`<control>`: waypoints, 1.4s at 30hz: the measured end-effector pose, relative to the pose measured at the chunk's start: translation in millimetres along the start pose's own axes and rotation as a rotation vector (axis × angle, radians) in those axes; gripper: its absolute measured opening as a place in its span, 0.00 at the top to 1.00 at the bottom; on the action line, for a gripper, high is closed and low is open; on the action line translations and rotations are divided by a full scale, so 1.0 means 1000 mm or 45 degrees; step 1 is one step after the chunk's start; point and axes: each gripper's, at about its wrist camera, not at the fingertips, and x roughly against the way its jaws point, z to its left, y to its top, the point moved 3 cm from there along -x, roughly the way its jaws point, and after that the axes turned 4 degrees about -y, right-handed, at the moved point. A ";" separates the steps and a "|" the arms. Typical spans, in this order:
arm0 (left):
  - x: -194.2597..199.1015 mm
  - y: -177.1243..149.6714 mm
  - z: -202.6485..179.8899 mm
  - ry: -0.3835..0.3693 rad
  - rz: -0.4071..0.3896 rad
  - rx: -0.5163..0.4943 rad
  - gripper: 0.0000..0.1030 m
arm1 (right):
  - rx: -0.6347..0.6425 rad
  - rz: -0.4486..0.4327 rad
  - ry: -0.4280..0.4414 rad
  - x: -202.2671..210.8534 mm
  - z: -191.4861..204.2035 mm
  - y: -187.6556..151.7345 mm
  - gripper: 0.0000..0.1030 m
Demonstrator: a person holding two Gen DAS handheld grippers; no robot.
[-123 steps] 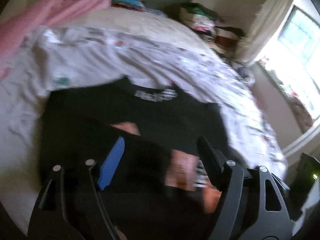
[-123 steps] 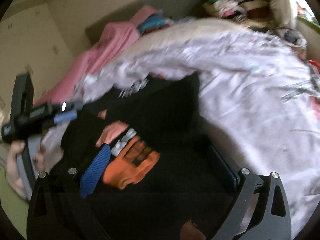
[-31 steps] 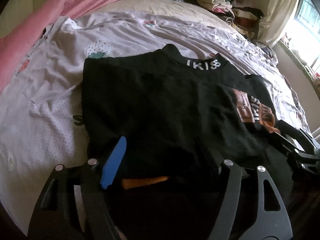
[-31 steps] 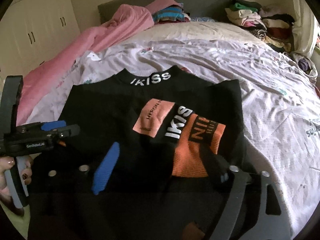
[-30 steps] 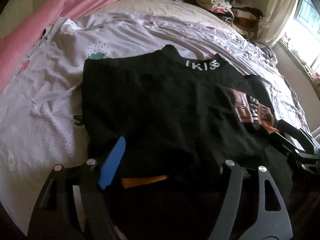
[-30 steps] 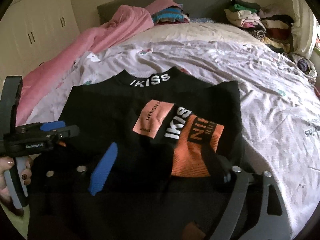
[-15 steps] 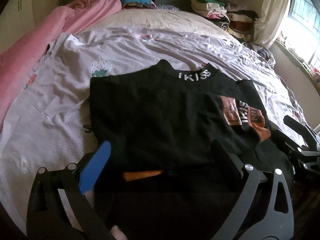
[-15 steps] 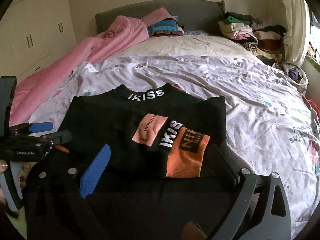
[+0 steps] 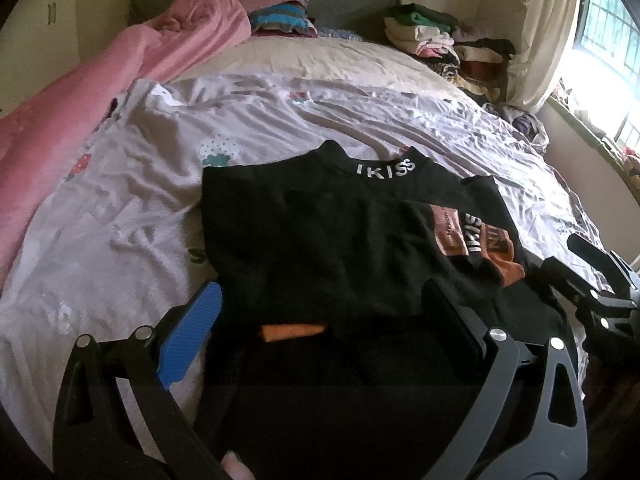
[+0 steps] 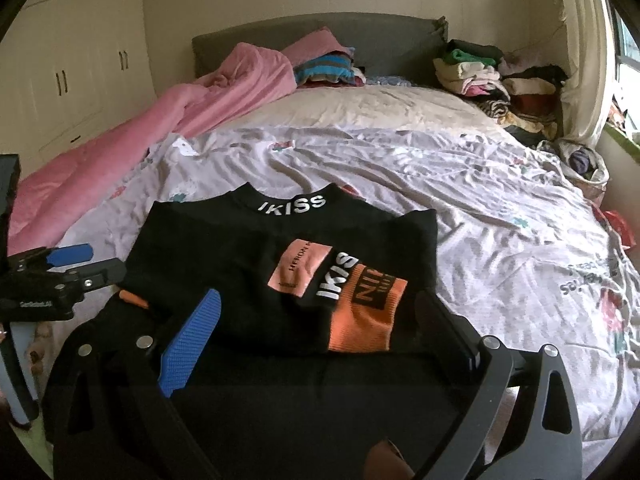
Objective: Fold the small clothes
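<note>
While both spread wide and empty, left tool (image 9: 320, 312) and right tool (image 10: 318, 312) over black shirt (image 10: 248, 264) on bed (image 10: 480, 208).

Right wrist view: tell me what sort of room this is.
A bedroom, most likely. A wide bed with a grey headboard fills the view, a built-in wardrobe stands along the left wall, and a pink blanket lies bunched on the bed.

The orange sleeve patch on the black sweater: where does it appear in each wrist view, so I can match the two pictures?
Left wrist view: the orange patch lies right of centre, seen edge-on, on the black sweater.
Right wrist view: the orange patch lies near the centre, between the two fingers.
Shared landmark: the white IKISS collar, just beyond the patch in both.
</note>
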 end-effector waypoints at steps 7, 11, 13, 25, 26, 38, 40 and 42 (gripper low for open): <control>0.015 -0.009 -0.005 0.000 -0.016 0.003 0.09 | 0.014 -0.038 -0.029 0.017 -0.002 0.000 0.06; 0.024 -0.016 -0.009 0.010 -0.023 -0.015 0.09 | 0.038 -0.055 -0.041 0.028 -0.002 0.000 0.06; 0.028 -0.019 -0.011 0.018 -0.025 -0.022 0.09 | 0.042 -0.062 -0.038 0.033 -0.002 0.000 0.06; 0.049 -0.042 -0.006 0.058 0.005 -0.032 0.09 | 0.024 -0.096 0.001 0.065 -0.013 -0.004 0.06; 0.050 -0.044 -0.006 0.061 0.006 -0.030 0.09 | 0.021 -0.097 0.004 0.067 -0.015 -0.005 0.06; 0.078 -0.072 0.023 0.123 0.024 0.025 0.09 | 0.020 -0.080 0.011 0.091 -0.032 -0.026 0.06; 0.081 -0.078 0.030 0.138 0.033 0.041 0.09 | 0.026 -0.071 0.012 0.094 -0.033 -0.032 0.06; 0.083 -0.084 0.035 0.149 0.043 0.056 0.09 | 0.028 -0.060 0.015 0.095 -0.033 -0.037 0.06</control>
